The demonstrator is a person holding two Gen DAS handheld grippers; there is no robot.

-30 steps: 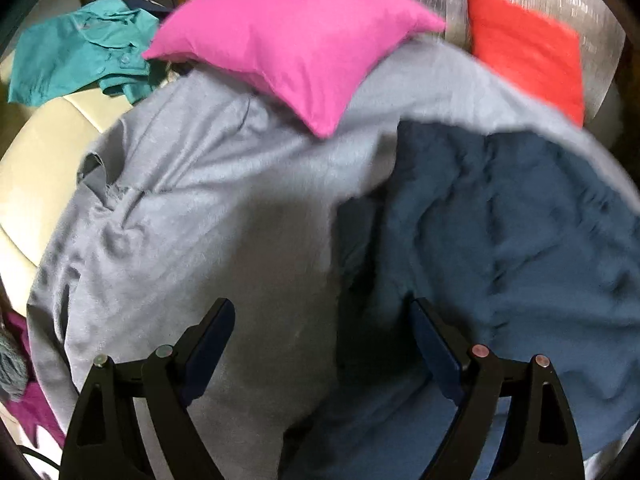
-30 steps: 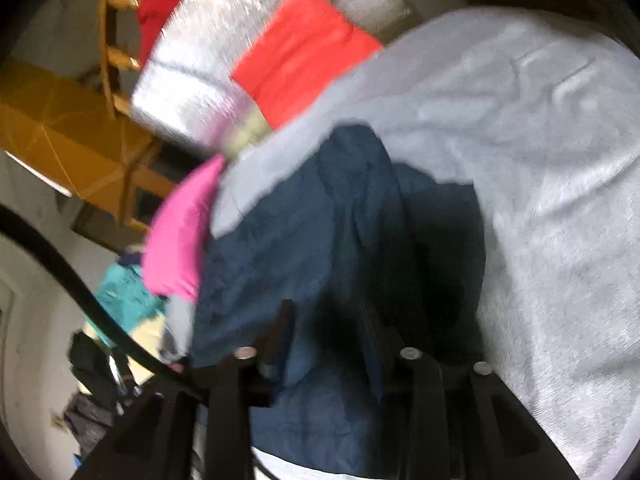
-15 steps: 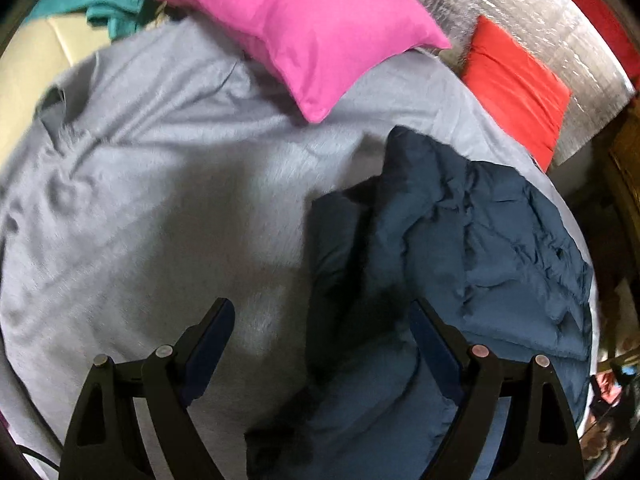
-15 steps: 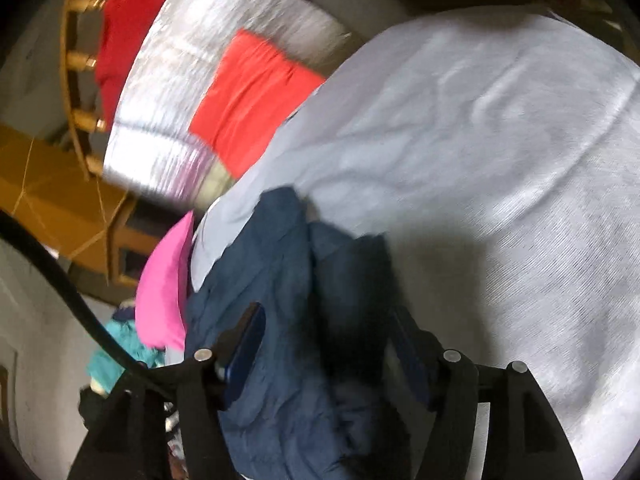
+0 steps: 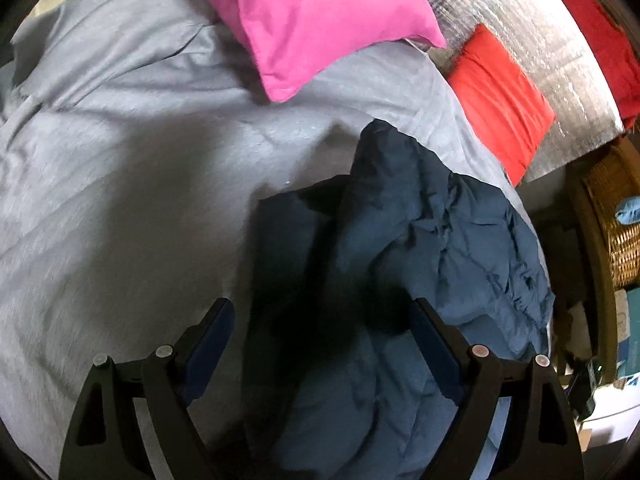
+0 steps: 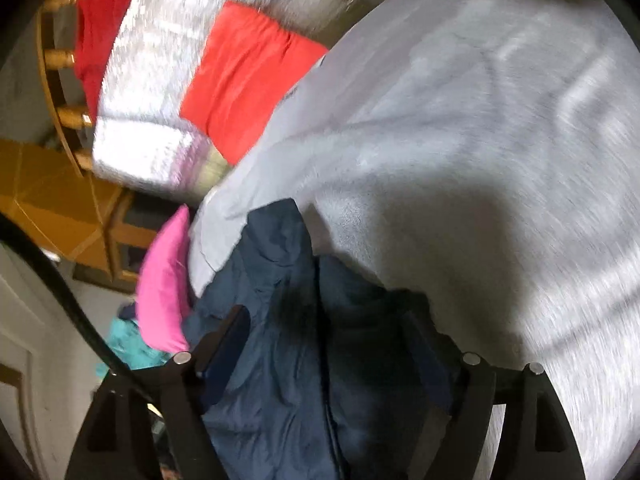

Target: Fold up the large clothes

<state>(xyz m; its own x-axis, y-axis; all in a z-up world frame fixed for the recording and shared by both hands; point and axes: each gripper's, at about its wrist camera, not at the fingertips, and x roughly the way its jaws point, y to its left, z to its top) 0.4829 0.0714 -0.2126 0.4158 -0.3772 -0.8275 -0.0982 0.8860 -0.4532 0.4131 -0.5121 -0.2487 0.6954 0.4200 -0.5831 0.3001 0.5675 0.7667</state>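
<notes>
A dark navy quilted jacket (image 5: 432, 248) lies bunched and partly folded on a grey bed sheet (image 5: 120, 168). My left gripper (image 5: 320, 328) is open and hangs just above the jacket's near folded part, holding nothing. In the right wrist view the jacket (image 6: 288, 344) sits at the sheet's (image 6: 480, 128) edge. My right gripper (image 6: 332, 344) is open with its jaws spread over the jacket, holding nothing.
A pink pillow (image 5: 312, 20) lies at the head of the bed, with a red cushion (image 5: 504, 96) and a silver foil panel (image 5: 520, 20) behind it. A wicker basket (image 5: 616, 216) stands at the right. A teal garment (image 6: 132, 344) and wooden furniture (image 6: 48, 200) lie beyond the bed.
My right gripper opened and let go of the navy jacket, then drew back. My left gripper moved right along the bed, staying open. The jacket now lies more bunched.
</notes>
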